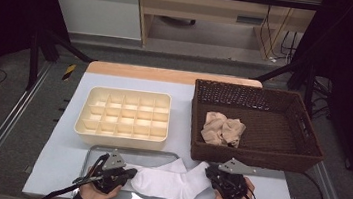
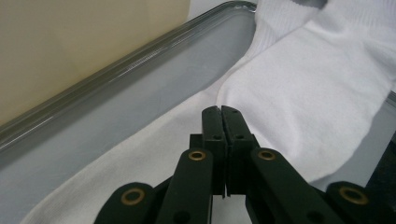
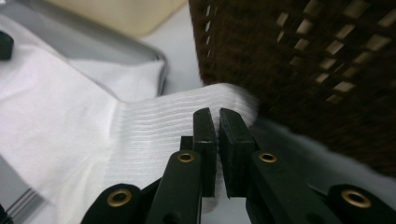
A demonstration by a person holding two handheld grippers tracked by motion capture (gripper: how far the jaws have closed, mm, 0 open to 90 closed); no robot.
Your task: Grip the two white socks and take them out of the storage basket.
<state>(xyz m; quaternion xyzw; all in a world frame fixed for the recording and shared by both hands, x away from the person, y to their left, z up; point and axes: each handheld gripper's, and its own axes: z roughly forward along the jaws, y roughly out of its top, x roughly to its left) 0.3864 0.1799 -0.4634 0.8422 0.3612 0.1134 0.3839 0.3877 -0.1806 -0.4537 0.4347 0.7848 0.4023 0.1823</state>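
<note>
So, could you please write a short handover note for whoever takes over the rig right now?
Left gripper: shut on the white sock at its toe end.
Right gripper: shut on the sock's ribbed cuff, close to the brown basket.
The sock lies stretched across the metal tray.
A beige pair remains in the basket.
The cream divider box is empty.
Done: sock gripped at both ends.
Left: probably folding it and placing it in a compartment.

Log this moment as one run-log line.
left hand-held gripper: shut on white sock | right hand-held gripper: shut on its ribbed cuff | sock: partly on metal tray
</note>
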